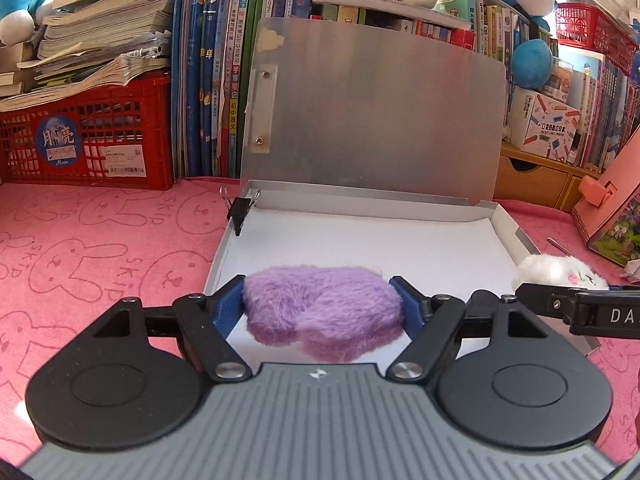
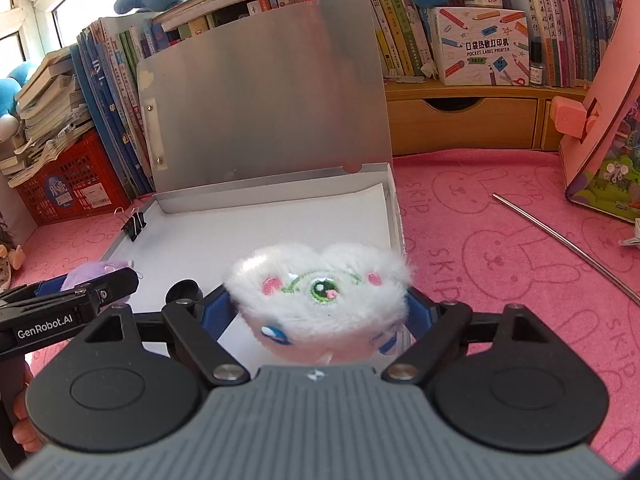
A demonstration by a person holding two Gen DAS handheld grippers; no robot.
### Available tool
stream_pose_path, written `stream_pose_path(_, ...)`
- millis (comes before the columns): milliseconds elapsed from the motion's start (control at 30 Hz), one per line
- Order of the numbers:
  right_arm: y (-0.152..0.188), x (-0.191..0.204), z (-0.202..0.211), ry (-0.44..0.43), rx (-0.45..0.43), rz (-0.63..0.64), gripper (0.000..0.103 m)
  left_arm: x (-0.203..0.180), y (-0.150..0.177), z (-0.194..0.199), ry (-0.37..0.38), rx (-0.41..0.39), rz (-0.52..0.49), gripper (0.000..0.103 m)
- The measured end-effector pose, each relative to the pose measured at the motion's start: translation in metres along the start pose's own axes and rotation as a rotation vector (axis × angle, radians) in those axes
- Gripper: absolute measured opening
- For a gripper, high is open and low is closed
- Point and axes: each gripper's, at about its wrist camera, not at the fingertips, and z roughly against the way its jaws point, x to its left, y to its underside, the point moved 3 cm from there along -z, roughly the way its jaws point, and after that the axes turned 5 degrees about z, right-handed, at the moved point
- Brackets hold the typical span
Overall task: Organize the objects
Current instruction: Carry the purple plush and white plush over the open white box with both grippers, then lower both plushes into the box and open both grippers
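Observation:
My left gripper (image 1: 318, 300) is shut on a purple fluffy plush (image 1: 324, 312), its blue pads pressing both sides, over the near end of an open silver flat box (image 1: 400, 240) lined in white. My right gripper (image 2: 320, 308) is shut on a white fluffy plush (image 2: 320, 284) with an embroidered green eye and pink patches, held over the box's near right part (image 2: 280, 220). The box lid (image 2: 264, 100) stands upright at the back. In the left wrist view the white plush (image 1: 556, 272) shows at the right; in the right wrist view the purple plush (image 2: 96, 272) shows at the left.
A black binder clip (image 1: 240, 208) sits on the box's left wall. A red crate (image 1: 88, 140) with stacked books stands at the back left, with shelved books behind. A metal rod (image 2: 560, 244) and a pink case (image 2: 608, 120) lie at the right on the pink cloth (image 2: 480, 240).

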Motion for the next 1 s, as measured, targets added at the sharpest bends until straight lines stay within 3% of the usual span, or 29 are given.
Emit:
stream_pose_path(500, 0.002, 0.01, -0.024, 0.029, 0.016, 0.048, 0.085, 0.0, 0.001, -0.028, -0.043, 0.022, -0.017, 0.08)
stream_pose_path(767, 0.002, 0.013, -0.036, 0.033, 0.029, 0.067, 0.085, -0.002, -0.001, -0.046, -0.062, 0.112, -0.036, 0.08)
stream_pose_path(1000, 0.003, 0.015, -0.038, 0.026, 0.014, 0.074, 0.087, -0.003, 0.001, -0.051, -0.061, 0.135, -0.045, 0.081)
